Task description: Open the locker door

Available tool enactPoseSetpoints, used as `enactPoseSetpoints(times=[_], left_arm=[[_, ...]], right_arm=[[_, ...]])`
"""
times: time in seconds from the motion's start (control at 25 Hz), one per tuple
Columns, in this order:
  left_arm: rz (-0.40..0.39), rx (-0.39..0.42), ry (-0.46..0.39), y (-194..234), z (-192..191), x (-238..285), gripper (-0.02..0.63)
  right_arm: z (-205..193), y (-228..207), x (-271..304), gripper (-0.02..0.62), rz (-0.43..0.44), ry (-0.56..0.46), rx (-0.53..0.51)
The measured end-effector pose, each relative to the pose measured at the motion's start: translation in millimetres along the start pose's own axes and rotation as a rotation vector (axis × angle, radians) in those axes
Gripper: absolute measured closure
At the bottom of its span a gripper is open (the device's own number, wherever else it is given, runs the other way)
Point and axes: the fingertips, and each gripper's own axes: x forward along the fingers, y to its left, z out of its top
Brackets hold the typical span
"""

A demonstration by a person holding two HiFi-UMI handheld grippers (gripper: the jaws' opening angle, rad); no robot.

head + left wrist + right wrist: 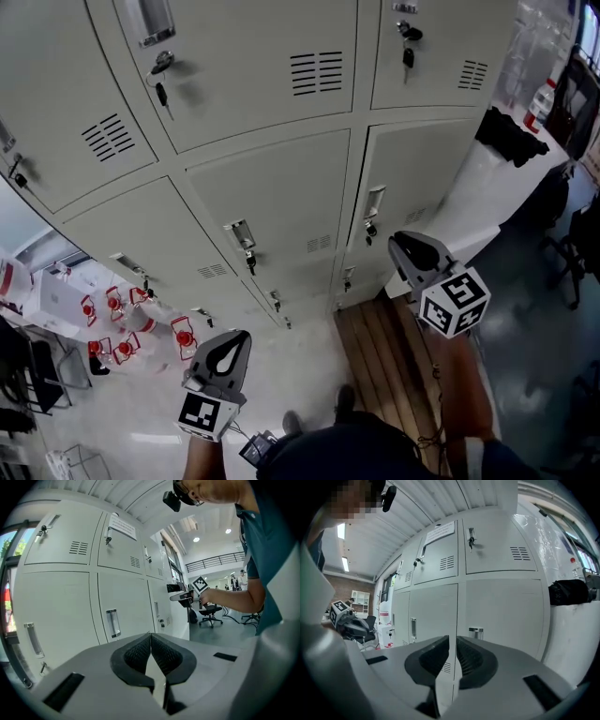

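Lockers [272, 197]: all seen shut, keys [161, 92] apparently hung on some. Left gripper [151, 637], right gripper [453, 641]: jaws closed, nothing held.

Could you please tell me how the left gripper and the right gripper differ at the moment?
The right gripper is up near the lower right locker door, close to its handle but apart from it; the left gripper hangs back over the pale floor. The right gripper aims beside that handle; the left gripper aims at doors further left. Both are shut and empty.
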Motion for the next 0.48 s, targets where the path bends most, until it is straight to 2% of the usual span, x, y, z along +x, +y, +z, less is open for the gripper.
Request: enactPoseSetpoints(times=[0.36, 0.44, 0.48], left_arm=[[0.049, -0.058, 0.062, 0, -26, 0, 0.588], [0.054, -0.061, 0.072, 1, -29, 1, 0.588], [0.056, -0.058, 0.074, 1, -30, 1, 0.588]], right_arm=[[-14, -26, 48, 0.545, 0.021, 0.024, -0.020], [-17, -29, 57, 0.441, 0.030, 0.029, -0.019], [-18, -30, 61, 0.439, 0.033, 0.030, -0.020]])
